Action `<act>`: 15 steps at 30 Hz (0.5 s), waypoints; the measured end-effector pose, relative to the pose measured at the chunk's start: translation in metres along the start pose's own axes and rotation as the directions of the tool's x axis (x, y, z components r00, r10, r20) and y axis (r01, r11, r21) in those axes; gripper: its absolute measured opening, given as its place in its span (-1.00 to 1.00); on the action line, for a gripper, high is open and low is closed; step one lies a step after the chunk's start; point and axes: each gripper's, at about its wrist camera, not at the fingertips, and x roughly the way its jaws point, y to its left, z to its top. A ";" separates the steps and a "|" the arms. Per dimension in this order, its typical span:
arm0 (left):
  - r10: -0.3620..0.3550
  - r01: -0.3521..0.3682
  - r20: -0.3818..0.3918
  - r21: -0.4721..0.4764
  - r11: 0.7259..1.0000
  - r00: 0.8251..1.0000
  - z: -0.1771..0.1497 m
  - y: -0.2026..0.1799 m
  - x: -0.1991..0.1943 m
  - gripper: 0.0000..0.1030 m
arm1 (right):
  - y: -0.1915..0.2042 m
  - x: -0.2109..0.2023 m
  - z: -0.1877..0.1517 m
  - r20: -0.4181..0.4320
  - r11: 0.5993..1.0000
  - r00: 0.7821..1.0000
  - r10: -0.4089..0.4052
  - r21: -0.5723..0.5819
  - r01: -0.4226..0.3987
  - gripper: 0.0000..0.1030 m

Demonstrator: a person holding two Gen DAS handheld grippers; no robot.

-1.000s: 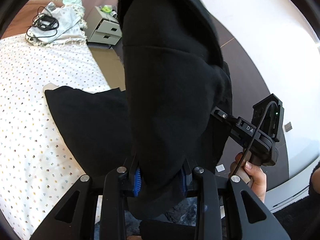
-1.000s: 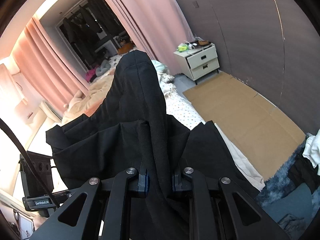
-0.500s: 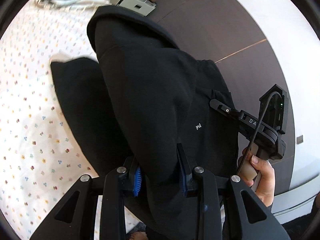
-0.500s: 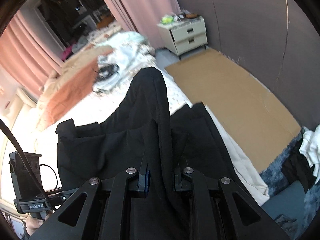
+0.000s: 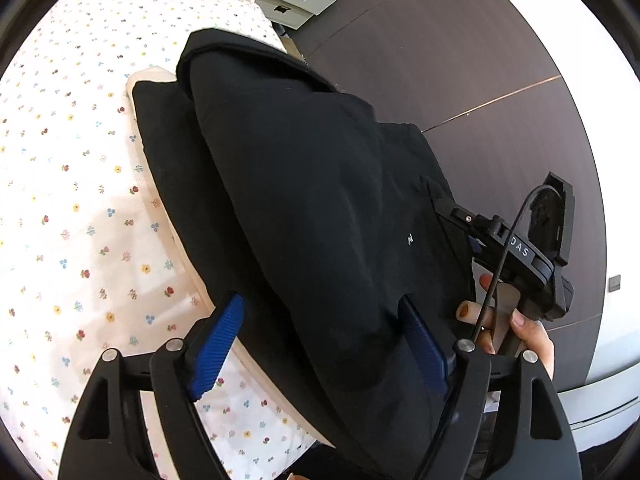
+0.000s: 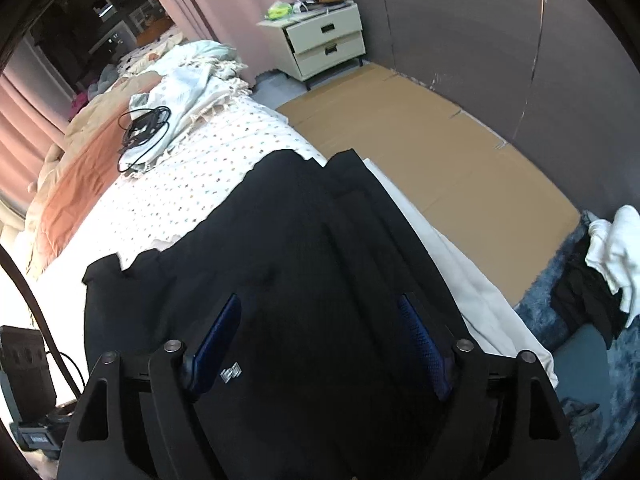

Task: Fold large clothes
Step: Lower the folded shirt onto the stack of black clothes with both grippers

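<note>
A large black garment [image 5: 304, 200] lies folded along the near edge of the flower-print bed [image 5: 72, 184]. It also fills the middle of the right wrist view [image 6: 304, 264]. My left gripper [image 5: 320, 332] is open, its blue pads [image 5: 218, 336] spread on either side of the cloth. My right gripper [image 6: 320, 340] is open too, with blue pads [image 6: 420, 344] wide apart over the garment. The right gripper body [image 5: 520, 252] and the hand holding it show at the right of the left wrist view.
A cream nightstand [image 6: 324, 40] stands by the dark wall. Cardboard [image 6: 432, 140] covers the floor beside the bed. A black cable [image 6: 140, 128] lies on pale bedding at the far end. Loose clothes [image 6: 608, 256] lie on a blue rug at right.
Both grippers have lowered the black garment onto the bed and opened. They were shut on the cloth before; it now rests flat between the spread pads.
</note>
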 end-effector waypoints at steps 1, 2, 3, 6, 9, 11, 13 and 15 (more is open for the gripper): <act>0.002 -0.002 0.002 0.005 1.000 1.000 -0.002 0.002 0.000 0.55 | 0.004 -0.001 -0.009 0.010 1.000 1.000 -0.019 0.001 0.019 0.53; 0.006 -0.006 0.006 0.013 1.000 1.000 -0.006 0.000 -0.004 0.55 | 0.006 -0.012 -0.015 0.030 1.000 0.999 -0.029 0.004 0.029 0.53; 0.011 -0.011 0.010 0.019 1.000 1.000 -0.010 -0.001 -0.008 0.55 | 0.005 -0.013 -0.027 0.044 1.000 0.999 -0.030 0.008 0.029 0.53; 0.022 -0.022 0.015 0.041 0.999 1.000 -0.023 -0.011 -0.020 0.55 | -0.005 -0.032 -0.059 0.092 0.999 0.996 -0.017 0.043 0.014 0.53; 0.024 -0.025 0.026 0.050 0.998 0.999 -0.032 -0.009 -0.020 0.55 | -0.021 -0.050 -0.084 0.124 0.994 0.992 -0.018 0.110 0.005 0.53; 0.026 -0.028 0.034 0.060 0.998 0.999 -0.037 -0.013 -0.023 0.55 | -0.034 -0.057 -0.104 0.138 0.984 0.990 0.000 0.179 -0.025 0.53; 0.030 -0.033 0.044 0.072 0.997 0.999 -0.043 -0.015 -0.024 0.55 | -0.043 -0.059 -0.122 0.146 0.974 0.989 0.010 0.222 -0.043 0.53; 0.034 -0.038 0.050 0.081 0.996 0.998 -0.048 -0.015 -0.025 0.55 | -0.051 -0.063 -0.144 0.152 0.967 0.988 -0.004 0.254 -0.035 0.53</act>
